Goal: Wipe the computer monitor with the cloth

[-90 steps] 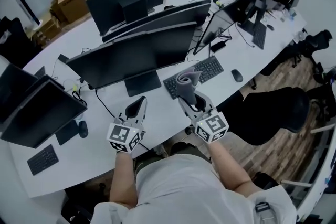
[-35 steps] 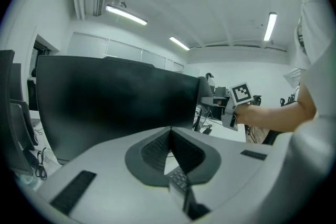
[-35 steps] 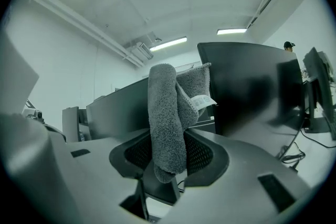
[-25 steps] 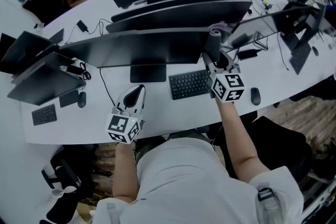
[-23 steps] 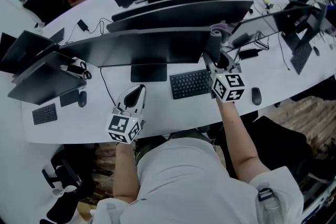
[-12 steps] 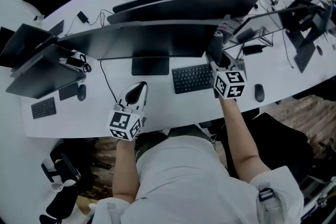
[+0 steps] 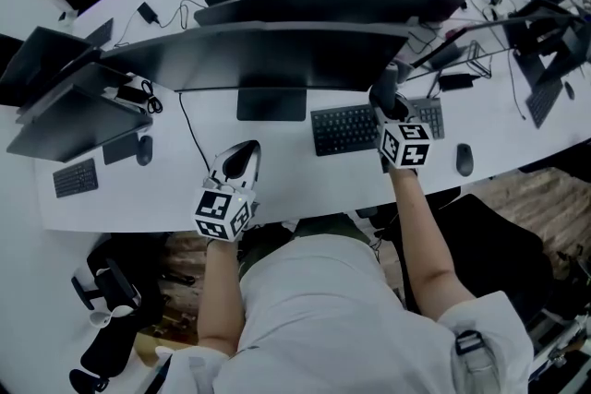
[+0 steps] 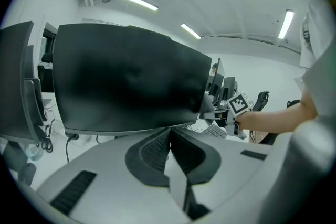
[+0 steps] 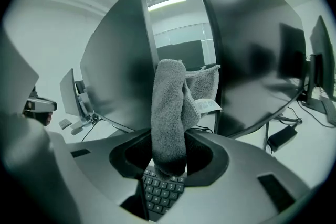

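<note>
The wide dark monitor (image 7: 268, 60) stands across the upper middle of the head view on a long white counter (image 7: 166, 189), its stand (image 7: 271, 103) just below it at centre. At the monitor's right end the right hand-held gripper (image 7: 388, 92) is raised with its marker cube toward the person, clenched on a grey cloth (image 7: 391, 76). In the right gripper view the cloth (image 9: 168, 113) rises as a folded, fuzzy column from between the jaws of that hand-held gripper (image 9: 169, 157), filling the centre of the frame, with a looser flap and a small white tag hanging off to its right. Behind the cloth a dark screen surface (image 9: 118, 76) slants away to the left; I cannot tell whether the cloth touches it. Below the jaws the keys of a black keyboard (image 9: 160, 186) show, and in the head view the same keyboard (image 7: 355, 126) lies on the counter just left of the gripper, with a dark mouse (image 7: 464, 160) farther right. The left hand-held gripper (image 7: 242, 152) sits lower left of centre over bare counter, well apart from the monitor. In its own view the jaws of this hand-held gripper (image 8: 169, 139) are pressed together with nothing between them, and the monitor (image 8: 126, 81) fills the frame above, black and unlit. More monitors stand beyond it along the top of the head view.
</note>
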`<state>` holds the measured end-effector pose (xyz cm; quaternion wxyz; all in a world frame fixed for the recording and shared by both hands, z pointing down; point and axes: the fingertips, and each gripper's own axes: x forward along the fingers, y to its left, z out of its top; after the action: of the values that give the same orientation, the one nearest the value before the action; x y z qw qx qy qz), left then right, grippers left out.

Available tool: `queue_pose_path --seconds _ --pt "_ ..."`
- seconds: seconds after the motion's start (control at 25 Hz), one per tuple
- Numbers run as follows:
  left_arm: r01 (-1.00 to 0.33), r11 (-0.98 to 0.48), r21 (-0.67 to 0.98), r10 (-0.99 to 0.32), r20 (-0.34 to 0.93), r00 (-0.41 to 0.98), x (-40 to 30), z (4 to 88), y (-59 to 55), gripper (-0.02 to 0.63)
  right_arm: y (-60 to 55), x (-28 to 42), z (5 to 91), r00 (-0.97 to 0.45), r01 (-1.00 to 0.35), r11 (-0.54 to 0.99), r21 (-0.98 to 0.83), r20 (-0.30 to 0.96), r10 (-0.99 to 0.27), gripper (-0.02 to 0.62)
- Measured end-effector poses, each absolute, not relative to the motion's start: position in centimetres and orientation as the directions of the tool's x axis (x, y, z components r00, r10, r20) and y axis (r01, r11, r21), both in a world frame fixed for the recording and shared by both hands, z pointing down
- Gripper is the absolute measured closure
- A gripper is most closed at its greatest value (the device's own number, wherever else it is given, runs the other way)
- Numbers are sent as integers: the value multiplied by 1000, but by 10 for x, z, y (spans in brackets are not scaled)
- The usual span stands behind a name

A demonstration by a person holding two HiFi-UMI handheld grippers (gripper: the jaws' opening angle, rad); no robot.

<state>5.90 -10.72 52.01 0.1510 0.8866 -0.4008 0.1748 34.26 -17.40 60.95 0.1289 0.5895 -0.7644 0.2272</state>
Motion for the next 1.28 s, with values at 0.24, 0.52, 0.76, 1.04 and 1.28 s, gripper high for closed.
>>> queue_pose_path --seconds 0.24,0.52,0.76,1.04,1.28 --pt "-767 -628 129 -645 465 606 47 533 -110 603 -172 339 646 -262 -962 176 -208 526 -809 439" --pt "-774 -619 134 -626 511 589 32 549 -113 603 -164 332 685 -253 -960 125 -250 582 -773 439" --pt "-772 -620 144 -606 538 587 22 560 -114 603 -163 327 708 -255 -947 67 -315 603 -756 439" --pt "-763 -628 152 -588 549 594 10 565 -119 603 -167 311 717 -293 -882 -17 -471 575 -764 439" --pt "-758 -633 155 -583 549 599 0 566 -125 603 -173 292 710 -335 -795 -67 -602 529 -780 439"
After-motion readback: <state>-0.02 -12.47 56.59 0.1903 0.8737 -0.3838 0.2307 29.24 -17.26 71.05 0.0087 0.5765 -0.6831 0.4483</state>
